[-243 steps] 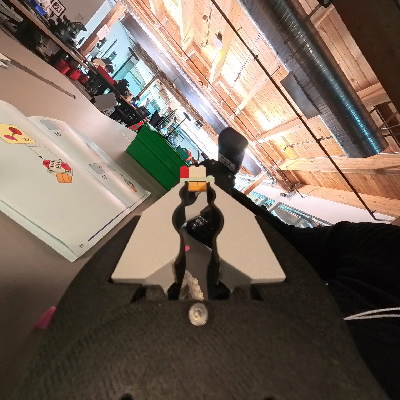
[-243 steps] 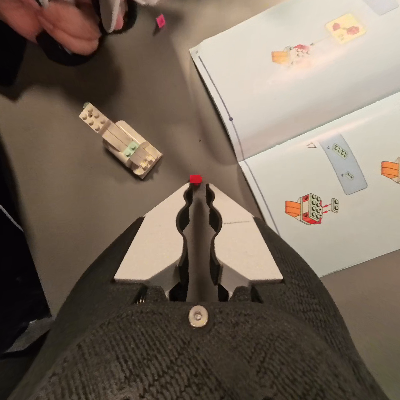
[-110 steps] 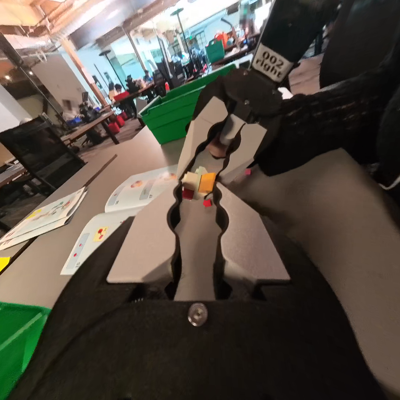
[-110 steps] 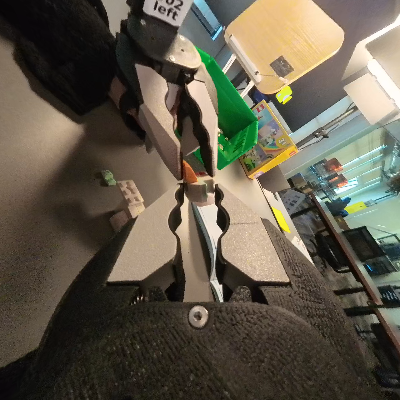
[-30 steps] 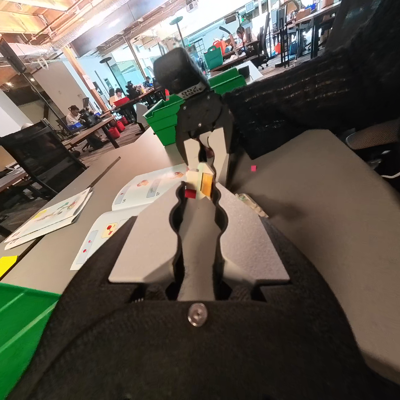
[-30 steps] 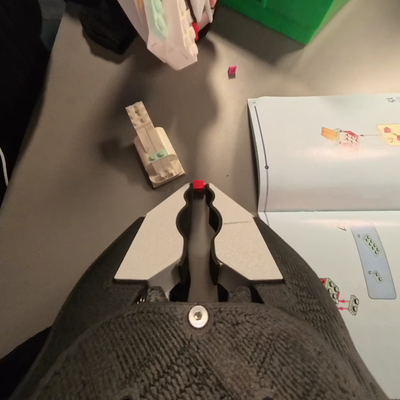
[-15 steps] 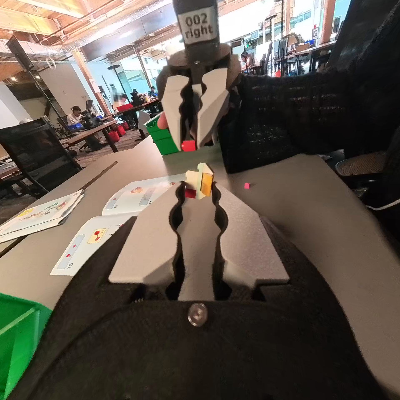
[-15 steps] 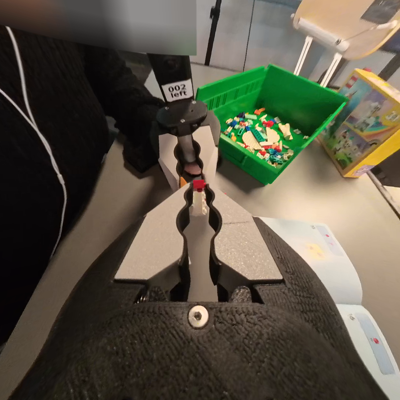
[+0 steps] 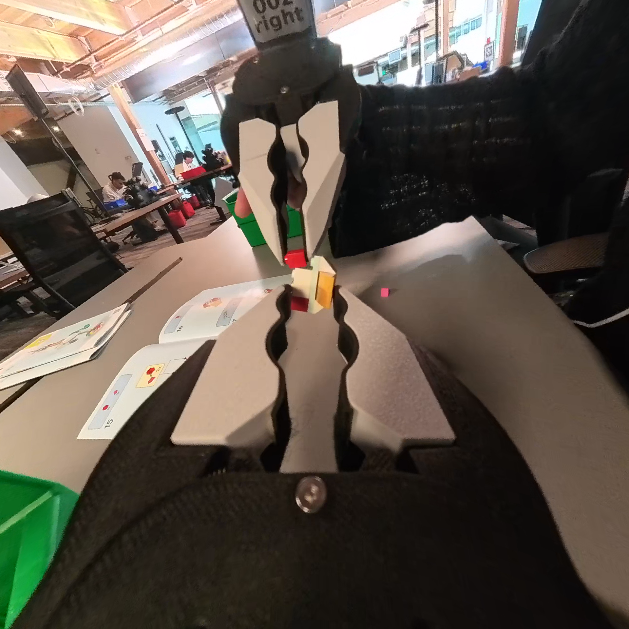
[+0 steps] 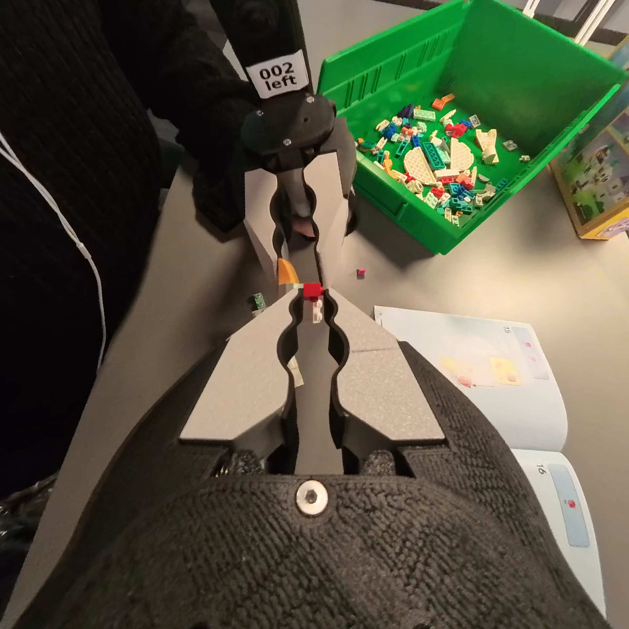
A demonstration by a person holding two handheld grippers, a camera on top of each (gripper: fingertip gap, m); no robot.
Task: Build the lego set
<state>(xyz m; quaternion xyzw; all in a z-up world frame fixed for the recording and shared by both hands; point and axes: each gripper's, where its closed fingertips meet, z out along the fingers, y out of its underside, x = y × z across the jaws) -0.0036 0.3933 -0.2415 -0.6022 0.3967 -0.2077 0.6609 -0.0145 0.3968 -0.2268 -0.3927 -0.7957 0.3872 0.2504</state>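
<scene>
My right gripper [image 9: 295, 260] pinches a small red brick [image 10: 312, 291]; my left gripper [image 9: 311, 296] clamps the cream-and-orange sub-assembly [image 9: 315, 287], aloft over the table [image 9: 493, 306]. Step: seating the brick. Next, I judge, aligned studs and a firm press.

Your left wrist camera looked low and nearly level across the bench [image 9: 510, 306], close on its fingertips. Your right wrist camera looked steeply down from above. Both shared the small brick assembly [image 9: 315, 289] [image 10: 316, 311] and the open instruction booklet [image 9: 204, 316] [image 10: 476, 374].
</scene>
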